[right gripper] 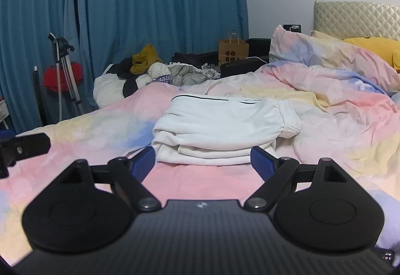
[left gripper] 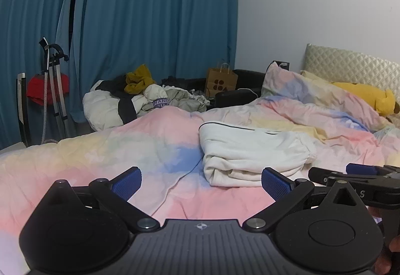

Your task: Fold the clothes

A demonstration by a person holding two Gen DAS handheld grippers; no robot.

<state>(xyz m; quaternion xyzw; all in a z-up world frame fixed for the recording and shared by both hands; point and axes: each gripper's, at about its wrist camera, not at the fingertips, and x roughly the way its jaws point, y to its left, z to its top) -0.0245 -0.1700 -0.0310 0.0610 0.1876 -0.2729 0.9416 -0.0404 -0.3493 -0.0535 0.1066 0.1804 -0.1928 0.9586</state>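
A white garment with thin black trim (left gripper: 252, 152) lies folded in a stack on the pastel duvet (left gripper: 125, 150). It also shows in the right wrist view (right gripper: 220, 127). My left gripper (left gripper: 201, 181) is open and empty, low over the duvet, just in front and left of the stack. My right gripper (right gripper: 202, 161) is open and empty, its fingers level with the stack's near edge. The right gripper's body shows at the right of the left wrist view (left gripper: 350, 175).
A heap of unfolded clothes (left gripper: 140, 97) lies at the bed's far side before blue curtains (left gripper: 150, 12). A paper bag (left gripper: 221, 81), a black box (left gripper: 237, 96), a tripod (left gripper: 53, 80), pillows (left gripper: 312, 90) and a yellow plush toy (left gripper: 367, 97) are around.
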